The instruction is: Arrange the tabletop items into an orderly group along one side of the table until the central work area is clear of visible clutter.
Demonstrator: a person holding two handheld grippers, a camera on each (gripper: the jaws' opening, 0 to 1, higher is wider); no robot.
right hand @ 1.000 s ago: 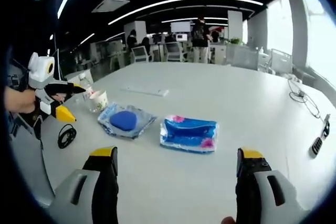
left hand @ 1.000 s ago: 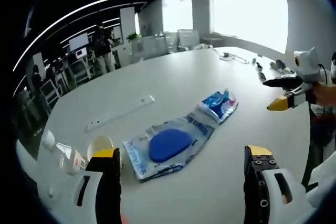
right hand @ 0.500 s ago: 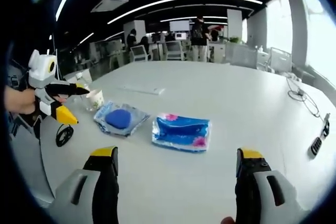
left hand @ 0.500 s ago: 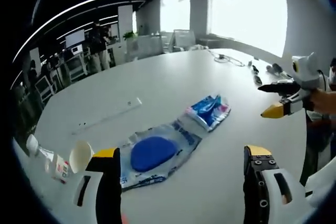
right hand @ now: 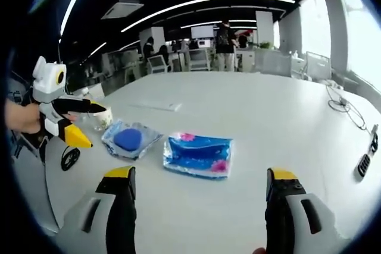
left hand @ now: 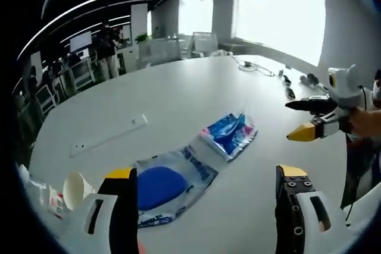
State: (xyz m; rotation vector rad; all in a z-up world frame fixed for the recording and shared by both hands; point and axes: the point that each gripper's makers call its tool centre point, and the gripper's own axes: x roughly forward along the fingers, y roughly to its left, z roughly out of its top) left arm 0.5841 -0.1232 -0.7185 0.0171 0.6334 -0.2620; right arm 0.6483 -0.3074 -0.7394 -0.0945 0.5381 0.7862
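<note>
On the white table [left hand: 190,93] lie a clear bag with a round blue pad [left hand: 162,182] [right hand: 128,140] and a smaller blue and pink packet [left hand: 229,135] [right hand: 197,154]. A paper cup [left hand: 74,187] [right hand: 102,118] and a small bottle [left hand: 44,197] sit at the table's edge. My left gripper [left hand: 205,179] hovers above the blue-pad bag, open and holding nothing; in the right gripper view it comes in from the left [right hand: 74,124], beside the cup. My right gripper [right hand: 199,182] is open over bare table short of the packet; from the left gripper view it shows at the right [left hand: 306,117].
A long white power strip [left hand: 110,137] [right hand: 156,106] lies across the table. A black coiled cable [right hand: 69,157] rests near the near edge. Cables and small dark items [left hand: 256,66] [right hand: 364,159] sit at the far side. Chairs, desks and people stand beyond.
Both views have shifted as the hands move: in the left gripper view the bags and cup slid left and down; in the right gripper view the packets drifted left. Nothing was grasped.
</note>
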